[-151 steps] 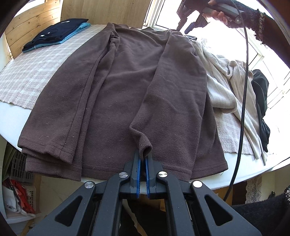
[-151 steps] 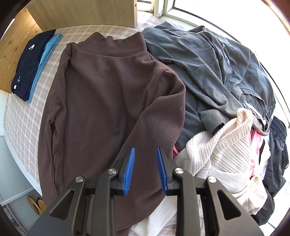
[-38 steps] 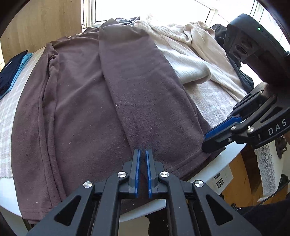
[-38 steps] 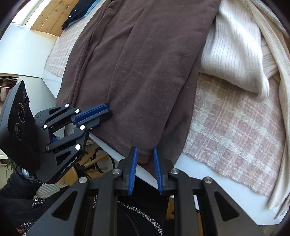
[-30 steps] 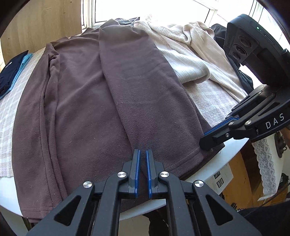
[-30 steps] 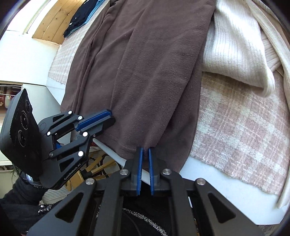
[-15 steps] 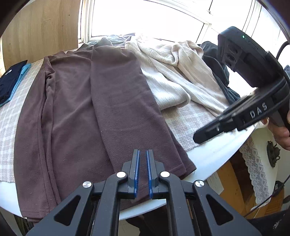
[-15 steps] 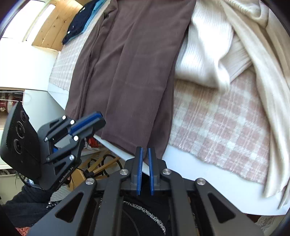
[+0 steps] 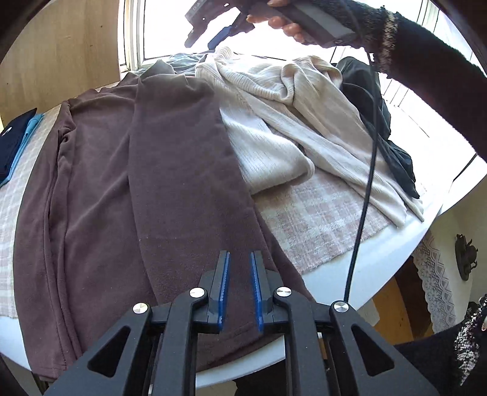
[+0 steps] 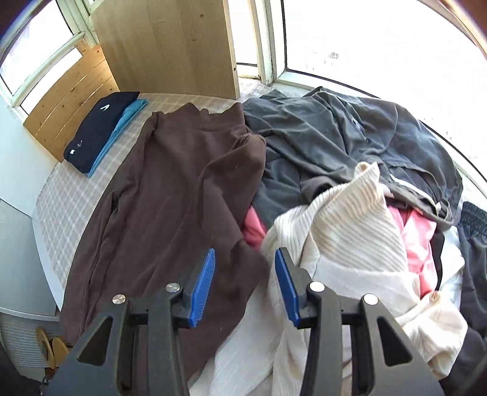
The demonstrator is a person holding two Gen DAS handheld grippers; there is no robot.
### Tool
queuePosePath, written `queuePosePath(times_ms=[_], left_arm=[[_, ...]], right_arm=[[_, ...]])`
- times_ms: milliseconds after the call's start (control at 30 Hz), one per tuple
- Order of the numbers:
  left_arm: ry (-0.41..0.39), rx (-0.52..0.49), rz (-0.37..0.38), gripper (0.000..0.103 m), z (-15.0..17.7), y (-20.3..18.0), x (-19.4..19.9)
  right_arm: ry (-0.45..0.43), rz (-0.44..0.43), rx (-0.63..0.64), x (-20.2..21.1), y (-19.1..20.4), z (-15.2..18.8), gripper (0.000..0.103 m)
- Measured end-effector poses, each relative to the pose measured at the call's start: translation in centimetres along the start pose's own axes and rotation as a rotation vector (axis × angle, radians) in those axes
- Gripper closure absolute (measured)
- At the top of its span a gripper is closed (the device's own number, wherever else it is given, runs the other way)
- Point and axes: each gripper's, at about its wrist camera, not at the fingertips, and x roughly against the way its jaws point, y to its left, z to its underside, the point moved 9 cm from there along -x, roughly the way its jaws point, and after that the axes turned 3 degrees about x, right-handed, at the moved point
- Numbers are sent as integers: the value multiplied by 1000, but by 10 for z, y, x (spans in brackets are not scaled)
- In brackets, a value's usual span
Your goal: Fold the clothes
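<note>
1. Brown sweater (image 9: 146, 189) lies flat on the counter (image 9: 350, 268), lengthwise toward the window; both sleeves folded in over the body; hem hangs slightly past the near counter edge.
2. Far left: a folded navy top (image 10: 97, 131) stacked on a folded light-blue top (image 10: 127, 118), apart from the sweater, on the checked cloth (image 10: 64, 195) that covers the counter.
3. Left claw (image 9: 239, 292): blue pads spread, empty, hovering just above the sweater's hem end.
4. Right of the sweater: a cream ribbed knit (image 9: 274, 146), touching the sweater's right edge. In the right wrist view a pink garment (image 10: 417, 240) shows under it.
5. Behind the knit: a grey garment (image 10: 334, 137), crumpled, with its edge against the sweater's shoulder.
6. Right claw (image 10: 243, 277): pads spread wide, empty, held above the boundary between sweater and cream knit. In the left wrist view it sits high near the window, gripped by a hand (image 9: 286, 21) in a dark sleeve (image 9: 426, 58); a black cable (image 9: 365, 182) hangs down from it.
7. Far right: a black garment (image 9: 389, 134) at the counter edge.
</note>
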Motion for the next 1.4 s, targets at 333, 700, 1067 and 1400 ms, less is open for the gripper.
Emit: queuePosePath(times_ms=[333,700,1067,1400], left_arm=[[62,10,-48,90,-13,28,-23],[106,61,-22,87,-7,42,-20],[99,54,19,87,-4,53,-3],[103,26,37,86,1,64,15]], right_arm=[[208,60,43,-100,-15,-107,62],[423,63,183,-147,3,-105,90],[254,147,91,-112,-45,-140,92],[477,88,10,-107,2,-89,70]])
